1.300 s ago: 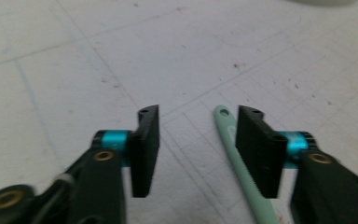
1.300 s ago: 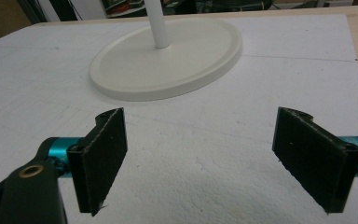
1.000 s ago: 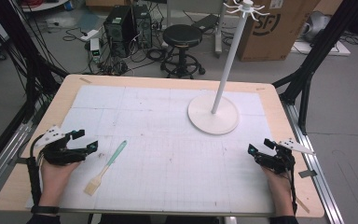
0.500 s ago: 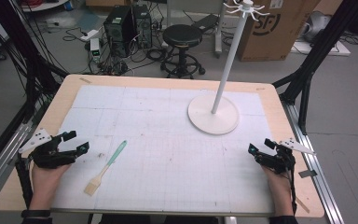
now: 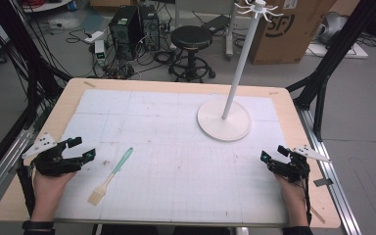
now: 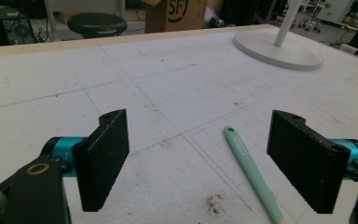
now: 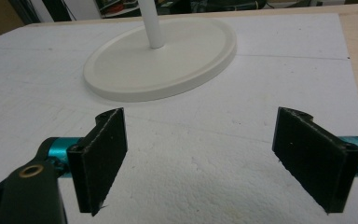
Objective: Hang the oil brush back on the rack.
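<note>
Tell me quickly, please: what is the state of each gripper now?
Left gripper: open, holding nothing; the green-handled brush lies on the table between and ahead of its jaws.
Right gripper: open, holding nothing, facing the white stand base.

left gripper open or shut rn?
Open. In the left gripper view, the left gripper has its jaws wide apart, the brush lying on the table between them.

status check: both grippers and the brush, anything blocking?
Left gripper open, empty, beside the brush. Right gripper open, empty, near the stand base. Brush flat on the table; path clear.
</note>
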